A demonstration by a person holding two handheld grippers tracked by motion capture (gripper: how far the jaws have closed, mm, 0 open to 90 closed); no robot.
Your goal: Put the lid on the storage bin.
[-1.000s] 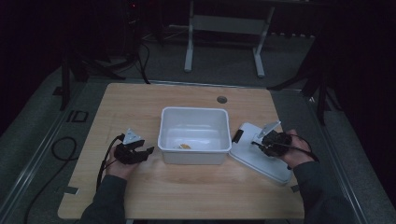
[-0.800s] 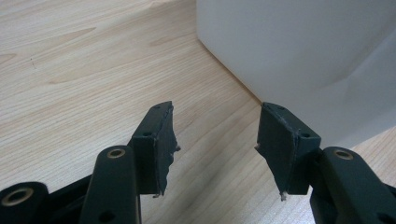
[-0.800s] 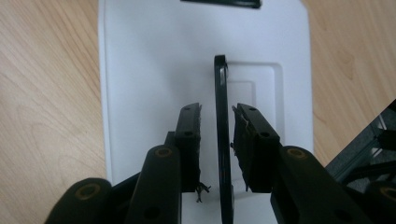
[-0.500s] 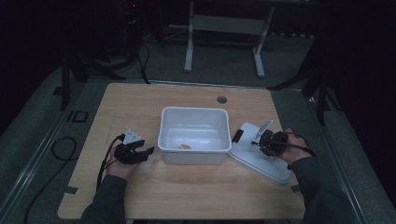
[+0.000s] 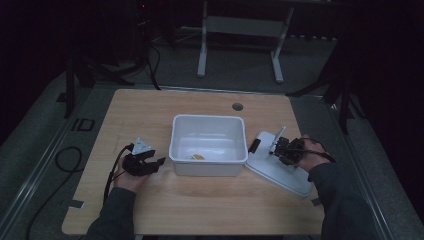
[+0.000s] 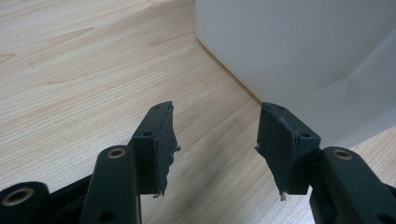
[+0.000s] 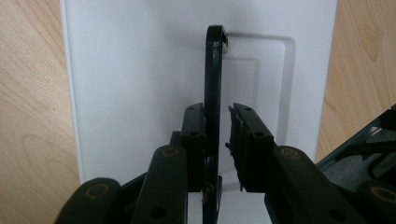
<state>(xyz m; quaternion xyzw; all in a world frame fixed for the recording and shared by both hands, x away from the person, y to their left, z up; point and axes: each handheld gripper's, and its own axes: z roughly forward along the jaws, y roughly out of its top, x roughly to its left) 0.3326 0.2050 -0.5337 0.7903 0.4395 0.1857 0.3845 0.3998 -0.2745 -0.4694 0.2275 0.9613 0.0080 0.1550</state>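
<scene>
One white plastic tub (image 5: 209, 145) stands at the middle of the wooden worktop (image 5: 150, 110), with one small yellow item (image 5: 198, 156) inside. One white lid (image 5: 280, 167) lies flat just right of the tub. One black latch handle (image 7: 213, 93) stands upright on the lid. The right claw (image 7: 219, 140) has been closing around this handle: the left pad touches it, the right pad stands slightly clear. The left claw (image 6: 215, 140) rests just left of the tub, jaws apart, holding nothing.
</scene>
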